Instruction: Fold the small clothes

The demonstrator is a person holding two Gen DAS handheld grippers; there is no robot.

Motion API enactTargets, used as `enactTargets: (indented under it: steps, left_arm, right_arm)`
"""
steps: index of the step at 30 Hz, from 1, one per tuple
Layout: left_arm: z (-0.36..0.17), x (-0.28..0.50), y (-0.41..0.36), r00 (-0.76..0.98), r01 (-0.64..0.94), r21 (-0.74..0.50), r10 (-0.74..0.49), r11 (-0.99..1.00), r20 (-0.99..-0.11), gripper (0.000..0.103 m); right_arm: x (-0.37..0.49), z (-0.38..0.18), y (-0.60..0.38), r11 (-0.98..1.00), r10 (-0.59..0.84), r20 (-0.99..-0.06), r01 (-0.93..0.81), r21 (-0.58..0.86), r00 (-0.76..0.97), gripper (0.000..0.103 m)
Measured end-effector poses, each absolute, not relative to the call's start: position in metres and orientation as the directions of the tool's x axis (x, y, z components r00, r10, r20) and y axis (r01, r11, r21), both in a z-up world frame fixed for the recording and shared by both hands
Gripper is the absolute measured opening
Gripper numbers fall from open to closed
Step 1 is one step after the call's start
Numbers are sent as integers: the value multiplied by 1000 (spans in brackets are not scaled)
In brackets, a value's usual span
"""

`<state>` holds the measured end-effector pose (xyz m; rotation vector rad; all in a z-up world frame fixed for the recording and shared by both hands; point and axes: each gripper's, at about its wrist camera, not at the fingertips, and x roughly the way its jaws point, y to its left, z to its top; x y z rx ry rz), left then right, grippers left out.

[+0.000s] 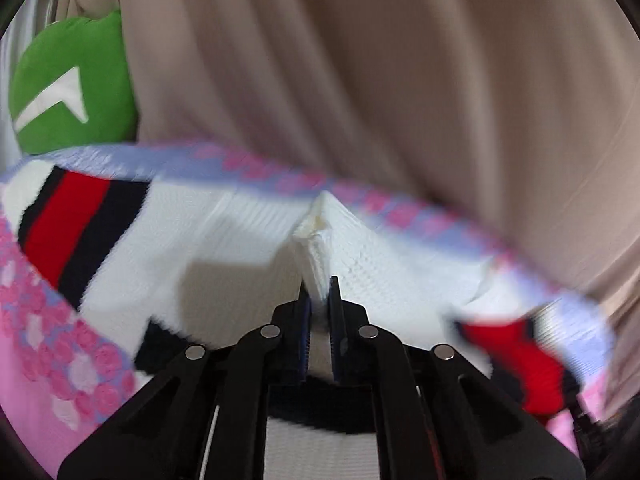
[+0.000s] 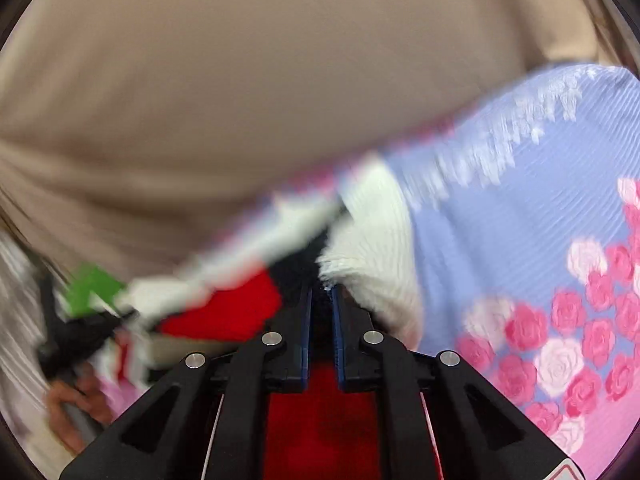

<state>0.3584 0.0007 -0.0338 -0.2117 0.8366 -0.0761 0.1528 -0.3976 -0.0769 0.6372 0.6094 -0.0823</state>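
Plainly, both tongs were clenched on one garment.
Left gripper (image 1: 319, 294): its two dark pads were closed on a pinched ridge of the white knit sweater (image 1: 248, 236), the fold standing up straight ahead of the tips.
Right gripper (image 2: 322, 296): its pads were closed where the white knit met the dark and red stripe (image 2: 224, 312); the cloth ran off to the left and away.
Key relation: the sweater stretched sideways between the two tongs, its long axis crossing both views, with each gripper at one end of the held edge, so neither hand was nearer the work.
Sweater material: ribbed white knit, soft and thick, with red and dark bands; motion blur hid finer detail.
Bedspread (image 2: 520, 240): lilac and pink quilted cloth printed with roses, lying under the garment.
Backdrop: beige draped fabric (image 1: 360, 60) behind, and a green cushion (image 1: 76, 84) at far left.
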Motion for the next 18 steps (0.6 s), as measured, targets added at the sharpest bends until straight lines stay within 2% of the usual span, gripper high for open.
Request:
enactTargets:
  steps: [1,2,6,11,13,15,16,18]
  left_arm:
    - [-56,363,5,617,-46,-212,-139,976,-774,7]
    - [-73,365,8,577,-71,-222,-141,973,-805,7]
    - [-91,360,8,566,-91,-231,-140,969,-812,7]
    - [-93,361,1,568,-86,-203,-119,975,-814,7]
    - [-94,360,-1,570,-86,-196,-113,977,-814,7]
    - [-95,360,-4,574,-84,-184,-103,979,-813,8]
    - [-91,356,1,575,-82,-181,-101,980,-812,8]
    - [-87,355,7,574,-81,-198,-117,977,-810,10]
  right_arm:
    - [163,-103,-400,789,133,-641,310,530,756,8]
    - [161,-114,-403,770,153,-642,317,554,751,8]
    - [134,-83,-400,807,116,-606,281,520,787,9]
    - [115,-45,-398,848,-18,-555,306,432,832,14]
    - [137,-54,-402,863,-9,-594,307,402,805,12]
    - [162,-85,-400,895,-54,-703,347,281,709,3]
    - [164,-92,-400,905,-68,-707,342,253,704,0]
    - [157,-79,-396,902,-90,-701,357,244,708,0]
